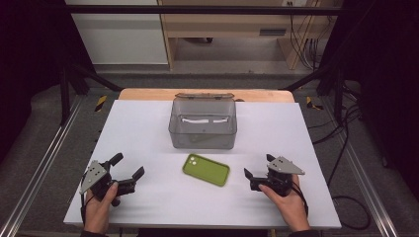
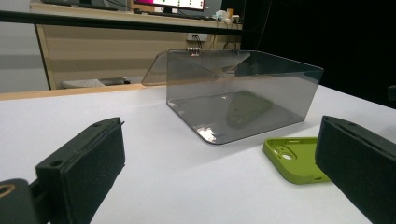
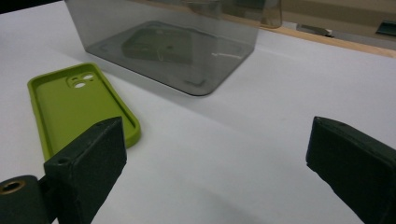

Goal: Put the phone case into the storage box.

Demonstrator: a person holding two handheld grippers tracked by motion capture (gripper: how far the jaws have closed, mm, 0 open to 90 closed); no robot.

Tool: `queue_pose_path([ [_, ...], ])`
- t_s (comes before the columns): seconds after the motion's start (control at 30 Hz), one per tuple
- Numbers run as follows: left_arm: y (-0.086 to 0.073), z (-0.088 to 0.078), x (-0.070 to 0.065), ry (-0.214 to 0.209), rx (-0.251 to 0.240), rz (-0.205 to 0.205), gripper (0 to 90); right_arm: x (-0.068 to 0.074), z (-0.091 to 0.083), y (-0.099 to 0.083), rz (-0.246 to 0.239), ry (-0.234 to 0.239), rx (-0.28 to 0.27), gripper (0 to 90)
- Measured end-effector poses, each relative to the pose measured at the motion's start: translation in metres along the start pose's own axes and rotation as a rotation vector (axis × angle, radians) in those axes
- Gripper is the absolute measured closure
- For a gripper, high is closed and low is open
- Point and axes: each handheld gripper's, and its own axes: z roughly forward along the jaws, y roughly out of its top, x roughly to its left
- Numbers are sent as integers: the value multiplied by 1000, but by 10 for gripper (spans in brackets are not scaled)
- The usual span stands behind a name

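Nearest to me, my left gripper (image 1: 129,167) rests low on the white table (image 1: 148,128) with its black jaws spread wide and nothing between them, and my right gripper (image 1: 259,167) sits opposite, likewise spread and empty. Between them, a little further out, lies the flat lime-green soft-plastic phone case (image 1: 206,170), hollow side up with the camera cut-outs toward the left, well apart from both grippers. I judge it very light and bendy, probably a rubbery silicone that grips well against the pads rather than slipping, and not fragile. Lying flat, it offers little to grab from above, so I would come in low and pinch one raised long rim, or span its short width near the middle; a grip at one end would likely let it droop and twist. Beyond it stands the smoky transparent plastic box (image 1: 202,132), its hinged lid (image 1: 203,97) open toward the far side, just behind the case without touching it.
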Motion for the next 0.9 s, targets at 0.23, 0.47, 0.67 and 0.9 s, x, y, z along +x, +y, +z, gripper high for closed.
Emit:
queue_pose_path([
  [0.23,-1,1,0,3,9,-1,13,20,20,8,-18,55,34,88],
  [0.47,-1,1,-1,2,14,3,14,30,33,22,-20,86,46,104],
  [0.67,-1,1,0,0,13,-1,14,39,48,29,-28,101,71,115],
  [0.9,-1,1,-1,-6,16,1,14,55,56,30,-76,144,98,197],
])
